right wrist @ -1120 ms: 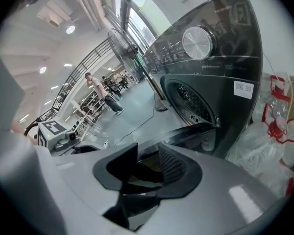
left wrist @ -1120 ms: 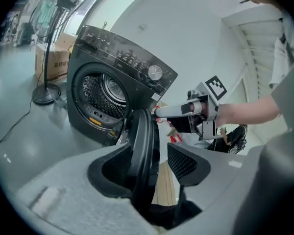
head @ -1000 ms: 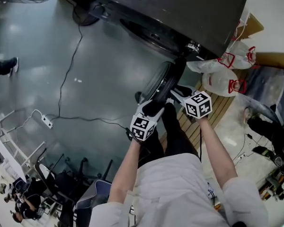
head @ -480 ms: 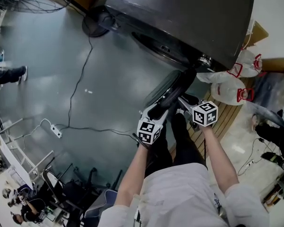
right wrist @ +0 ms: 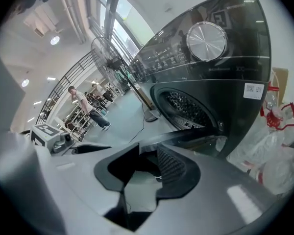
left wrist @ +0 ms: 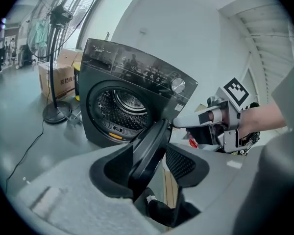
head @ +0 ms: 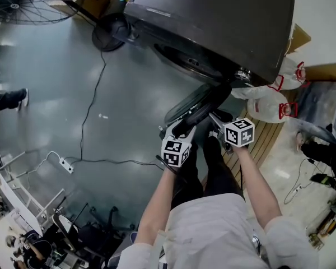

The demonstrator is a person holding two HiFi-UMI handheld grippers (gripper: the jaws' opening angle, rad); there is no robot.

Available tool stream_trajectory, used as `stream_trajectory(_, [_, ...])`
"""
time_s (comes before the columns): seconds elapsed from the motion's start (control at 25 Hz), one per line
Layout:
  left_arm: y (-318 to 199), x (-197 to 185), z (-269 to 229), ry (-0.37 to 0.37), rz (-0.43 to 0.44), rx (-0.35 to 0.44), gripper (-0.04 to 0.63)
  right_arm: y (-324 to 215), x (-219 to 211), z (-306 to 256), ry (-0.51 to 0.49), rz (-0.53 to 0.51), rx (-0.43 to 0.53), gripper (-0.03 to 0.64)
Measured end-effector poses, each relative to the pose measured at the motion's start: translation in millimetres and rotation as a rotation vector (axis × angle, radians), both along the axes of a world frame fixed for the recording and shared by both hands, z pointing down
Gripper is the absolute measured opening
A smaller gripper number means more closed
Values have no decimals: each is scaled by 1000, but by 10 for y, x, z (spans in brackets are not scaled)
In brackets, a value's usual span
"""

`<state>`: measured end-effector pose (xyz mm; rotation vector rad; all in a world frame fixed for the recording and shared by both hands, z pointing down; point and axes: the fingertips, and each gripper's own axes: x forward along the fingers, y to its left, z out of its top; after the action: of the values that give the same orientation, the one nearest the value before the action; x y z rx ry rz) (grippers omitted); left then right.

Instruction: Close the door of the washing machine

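Both grippers have shifted with the round, dark-rimmed door (head: 200,106) since a second ago. It now angles a little closer to the drum mouth of the dark grey front-loading washing machine (head: 213,21), though it is well short of shut. On my left gripper (left wrist: 148,163) the jaws have just been closing, yet they stand released: the door's rim passes between them, with a gap beside the ribbed pad. My right gripper (right wrist: 142,173) has also been narrowing its jaws. They grasp nothing, only grey floor shows between them, and the door's edge runs just beyond their tips.
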<state>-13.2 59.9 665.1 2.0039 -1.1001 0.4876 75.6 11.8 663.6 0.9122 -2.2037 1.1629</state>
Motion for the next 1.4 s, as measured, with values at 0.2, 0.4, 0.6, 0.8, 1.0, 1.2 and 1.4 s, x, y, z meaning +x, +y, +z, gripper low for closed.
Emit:
stream_trajectory(0.2, [-118,-147,23,0,8,1,199,-99,-71,36,17,49,20,97])
stream_trajectory(0.4, [-242,-291,41,-29,35,12,193,-193,-130,39,16,92,42,92])
stream_trajectory(0.6, [-425,-413,37,-49,41,30,196,-292,-204,35,16,107,57,95])
stream_trajectory(0.8, [-612,-482,38,-64,45,55,206,-400,-245,34,19,120,79,92])
stream_trajectory(1.0, [-709,-518,35,-67,73,57,210,-431,-316,12,11,121,88,106])
stream_trajectory(1.2, [-807,-561,22,-82,71,69,216,-492,-344,6,9,137,107,94])
stream_trajectory(1.4, [-912,-604,9,-127,69,62,222,-558,-365,5,-1,131,101,89])
